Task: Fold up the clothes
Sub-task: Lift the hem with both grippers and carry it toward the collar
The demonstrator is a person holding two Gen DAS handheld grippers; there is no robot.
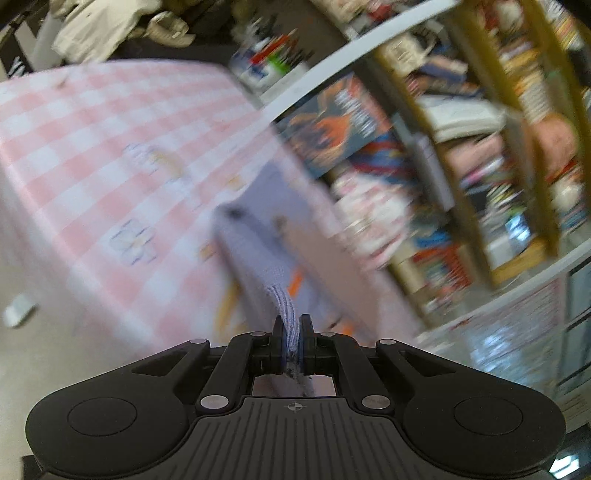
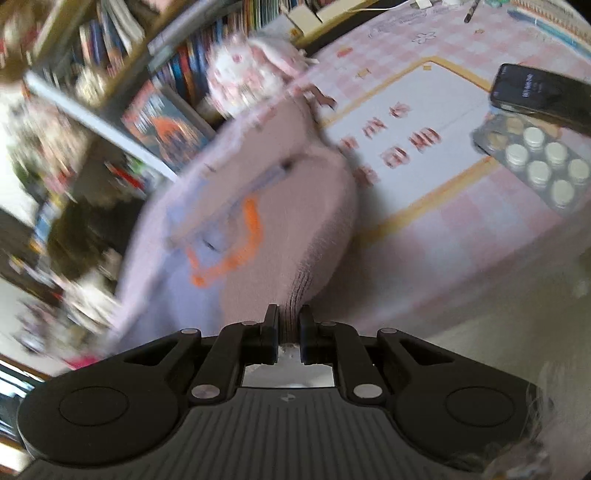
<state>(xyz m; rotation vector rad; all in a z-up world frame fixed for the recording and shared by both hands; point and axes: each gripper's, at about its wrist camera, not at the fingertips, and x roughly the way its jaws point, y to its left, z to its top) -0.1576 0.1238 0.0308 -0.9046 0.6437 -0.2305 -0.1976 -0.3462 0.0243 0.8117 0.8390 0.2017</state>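
Observation:
A pale pink-lilac knit garment [image 2: 258, 206] with an orange print hangs stretched between both grippers above the pink checked tablecloth [image 2: 480, 229]. My right gripper [image 2: 289, 317] is shut on a ribbed edge of it, the cloth bunched between the pads. In the left wrist view my left gripper [image 1: 292, 325] is shut on another ribbed edge of the same garment [image 1: 258, 229], which runs away toward the table [image 1: 92, 147]. Both pictures are smeared by motion.
A dark phone [image 2: 543, 96] and a blister pack of round tablets [image 2: 535, 162] lie on the cloth at the right. A crowded bookshelf [image 1: 461, 147] stands beside the table. A heap of pale clothes [image 1: 103, 26] lies beyond the far edge.

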